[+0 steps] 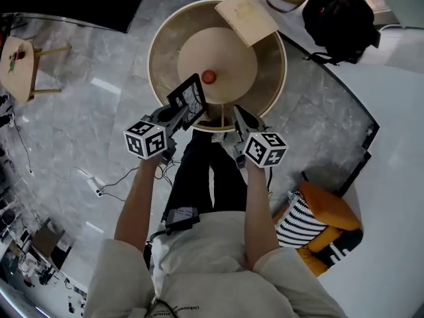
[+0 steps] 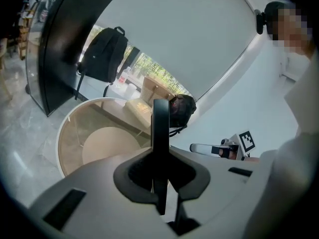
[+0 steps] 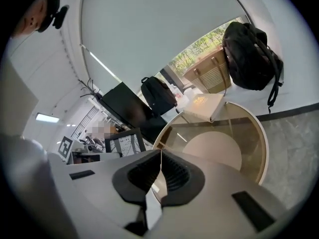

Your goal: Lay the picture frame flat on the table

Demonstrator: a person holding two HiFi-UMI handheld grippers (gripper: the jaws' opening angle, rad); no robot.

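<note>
The left gripper (image 1: 177, 116) sits just left of the middle of the head view. Its jaws are pressed tight on the picture frame (image 1: 188, 99). In the left gripper view the left gripper (image 2: 160, 172) has its two dark pads squeezing the thin black edge of the picture frame (image 2: 160, 126), which sticks straight up out of the middle of the frame.

The picture frame is not flat. It stands up and leans, right over the near rim of the round table (image 1: 165, 42), just above the middle of the head view. I cannot tell if its bottom touches the table. In the right gripper view the picture frame (image 3: 124, 142) shows at the middle left.

The right gripper (image 1: 238, 116) is just to the right of the picture frame, near it but not touching. In its own view the right gripper (image 3: 160, 169) has its jaws closed together, with nothing in them.

A small orange-red ball (image 1: 209, 77) lies on the table, just above the picture frame. A flat tan box (image 1: 246, 17) rests on the far rim of the table. A black backpack (image 1: 341, 22) sits at the upper right, and a wooden stool (image 1: 20, 65) at the upper left
</note>
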